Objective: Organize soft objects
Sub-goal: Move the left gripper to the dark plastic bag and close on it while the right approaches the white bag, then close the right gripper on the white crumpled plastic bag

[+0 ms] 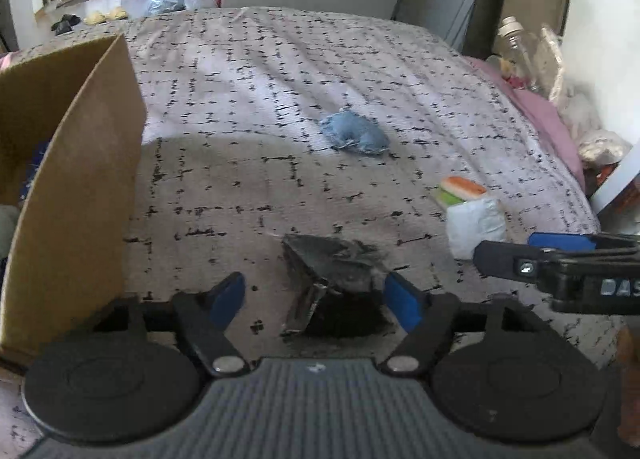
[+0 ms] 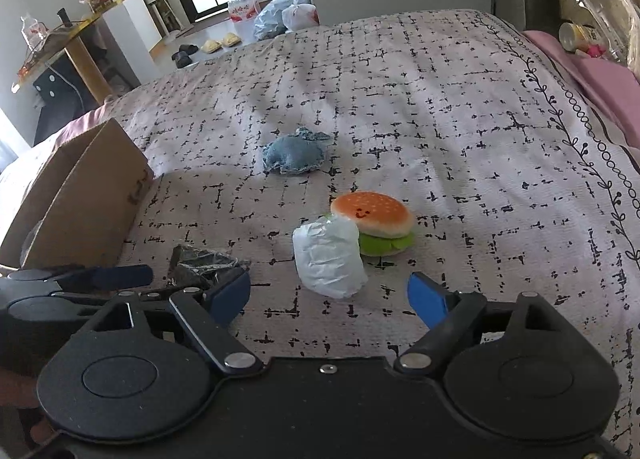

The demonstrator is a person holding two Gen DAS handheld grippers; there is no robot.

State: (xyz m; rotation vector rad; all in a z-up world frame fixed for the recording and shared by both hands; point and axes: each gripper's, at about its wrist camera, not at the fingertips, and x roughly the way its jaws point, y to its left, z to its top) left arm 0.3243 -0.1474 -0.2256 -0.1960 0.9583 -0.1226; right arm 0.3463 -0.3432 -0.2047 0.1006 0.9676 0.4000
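Dark crumpled pouch (image 1: 332, 271), twelve o'clock of our left gripper (image 1: 316, 299): jaws open astride, unpinched; we judge closing comes next, then cardboard box (image 1: 80, 179) at nine o'clock.

Both grippers — left gripper (image 1: 315, 301), right gripper (image 2: 329, 297) — black frames, blue pads, round discs, silver rivets.
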